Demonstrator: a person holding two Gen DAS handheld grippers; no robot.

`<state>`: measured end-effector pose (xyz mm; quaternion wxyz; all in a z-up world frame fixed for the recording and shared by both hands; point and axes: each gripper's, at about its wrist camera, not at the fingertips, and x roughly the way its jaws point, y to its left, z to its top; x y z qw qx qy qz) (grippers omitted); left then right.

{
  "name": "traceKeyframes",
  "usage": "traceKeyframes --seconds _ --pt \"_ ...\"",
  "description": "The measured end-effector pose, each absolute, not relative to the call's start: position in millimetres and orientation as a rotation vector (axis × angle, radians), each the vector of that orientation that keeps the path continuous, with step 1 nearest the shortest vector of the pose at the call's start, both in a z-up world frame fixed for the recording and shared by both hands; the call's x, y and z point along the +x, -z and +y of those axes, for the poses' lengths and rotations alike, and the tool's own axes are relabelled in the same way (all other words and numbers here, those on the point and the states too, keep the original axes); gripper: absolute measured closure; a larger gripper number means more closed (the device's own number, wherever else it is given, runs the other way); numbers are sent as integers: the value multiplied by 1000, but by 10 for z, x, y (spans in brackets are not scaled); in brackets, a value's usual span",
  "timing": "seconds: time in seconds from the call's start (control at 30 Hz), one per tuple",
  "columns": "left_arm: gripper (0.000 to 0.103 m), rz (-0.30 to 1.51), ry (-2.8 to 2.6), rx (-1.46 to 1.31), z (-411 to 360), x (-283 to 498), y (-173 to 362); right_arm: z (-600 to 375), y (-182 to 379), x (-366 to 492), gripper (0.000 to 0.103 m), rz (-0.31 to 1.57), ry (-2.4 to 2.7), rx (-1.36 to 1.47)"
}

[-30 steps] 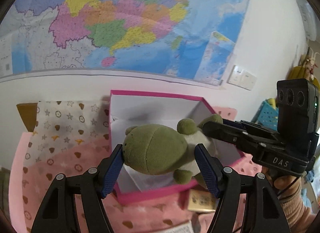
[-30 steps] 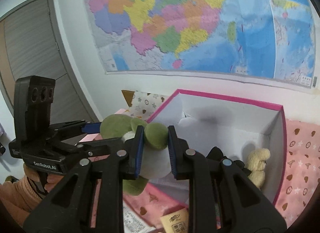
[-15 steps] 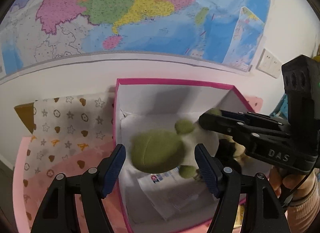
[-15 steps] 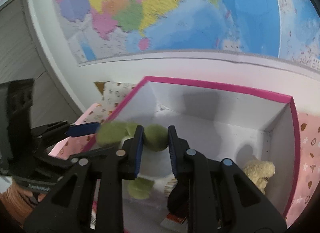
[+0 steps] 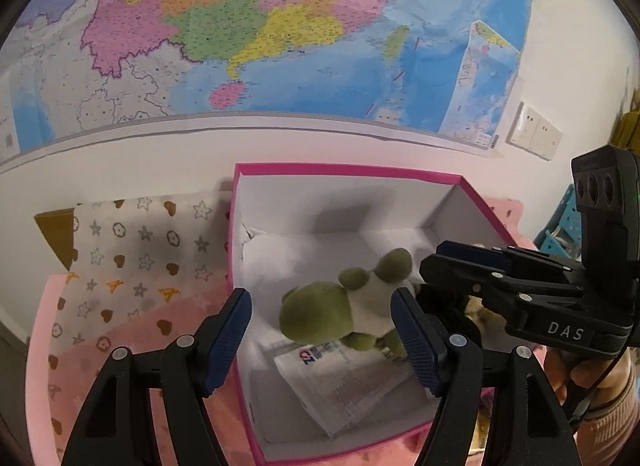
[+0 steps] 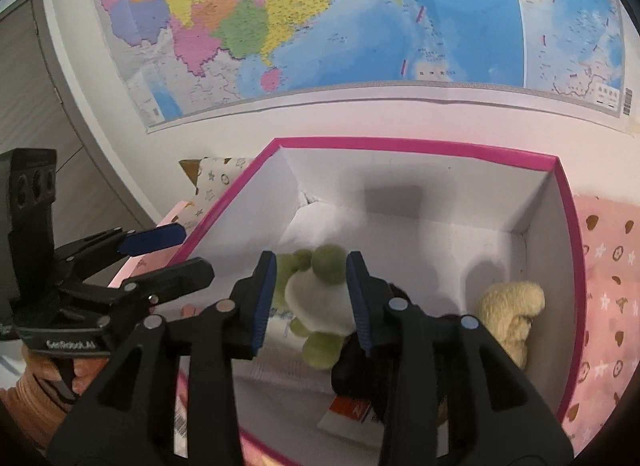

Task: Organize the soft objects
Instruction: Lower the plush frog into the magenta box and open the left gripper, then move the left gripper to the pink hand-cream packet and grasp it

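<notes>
Green plush frog (image 5: pixel 340 314) lies inside the pink box (image 5: pixel 344 170), between both grippers' open jaws; right gripper (image 6: pixel 312 298) jaws have just been opening, left gripper (image 5: pixel 322 340) untouching.

The green and white plush toy (image 6: pixel 316 294) is smeared by motion in both wrist views, so its face and limbs cannot be read. In the right wrist view, whether the blue pads (image 6: pixel 265 298) of the right gripper (image 6: pixel 312 300) touch it cannot be told. A dark object (image 6: pixel 360 378) at 5 o'clock from the toy lies mostly behind that gripper's finger. The white printed packet (image 5: pixel 340 382) under the toy carries text too small to read. The cream plush (image 6: pixel 510 314) is half hidden.
</notes>
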<state>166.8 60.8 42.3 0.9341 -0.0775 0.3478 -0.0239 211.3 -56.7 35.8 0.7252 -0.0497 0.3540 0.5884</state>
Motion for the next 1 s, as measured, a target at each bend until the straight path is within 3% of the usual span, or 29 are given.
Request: traceKeyframes --seconds 0.6,1.0 --pt "26 648 208 -130 267 785 -401 -1625 -512 1512 61 699 -1400 -67" --pt "26 777 337 -137 -147 521 83 -2237 292 1144 61 922 -1391 -65"
